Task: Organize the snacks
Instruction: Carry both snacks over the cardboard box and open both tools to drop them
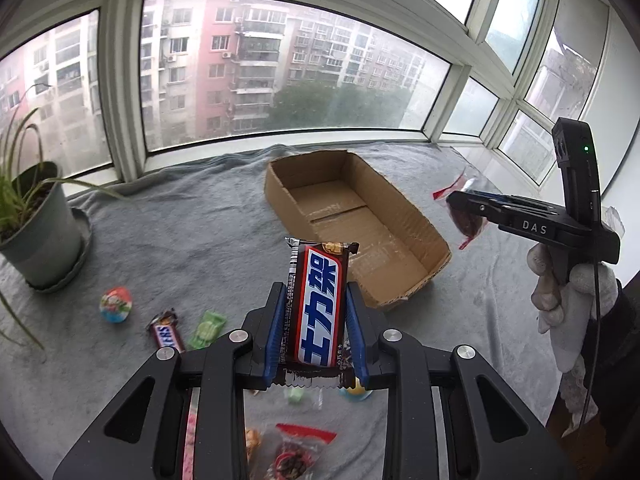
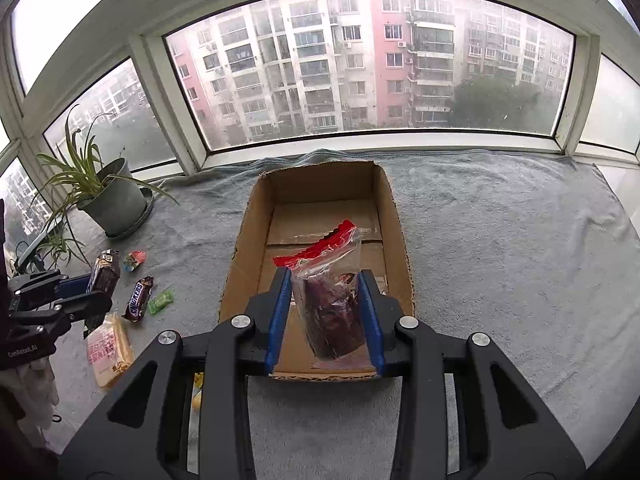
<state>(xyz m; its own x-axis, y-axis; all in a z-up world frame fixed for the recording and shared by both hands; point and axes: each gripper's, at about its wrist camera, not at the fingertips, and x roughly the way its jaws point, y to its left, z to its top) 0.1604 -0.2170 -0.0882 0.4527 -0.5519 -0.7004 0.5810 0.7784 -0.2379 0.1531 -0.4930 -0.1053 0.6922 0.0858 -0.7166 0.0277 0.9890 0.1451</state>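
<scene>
My left gripper (image 1: 316, 292) is shut on a brown Snickers bar (image 1: 318, 304) and holds it upright above the grey cloth, left of an open, empty cardboard box (image 1: 436, 240). My right gripper (image 2: 326, 280) is shut on a clear bag of dark dried fruit with a red top (image 2: 330, 304), held over the near end of the box (image 2: 400, 216). The right gripper also shows in the left wrist view (image 1: 460, 200), to the right of the box. The left gripper shows in the right wrist view (image 2: 84, 296) at the far left.
Loose snacks lie on the cloth left of the box: a small Snickers (image 2: 139, 298), a green candy (image 2: 161, 301), a round colourful sweet (image 2: 134, 260), a pink-and-yellow packet (image 2: 108, 352). A potted plant (image 2: 114, 200) stands at the back left. Windows line the back.
</scene>
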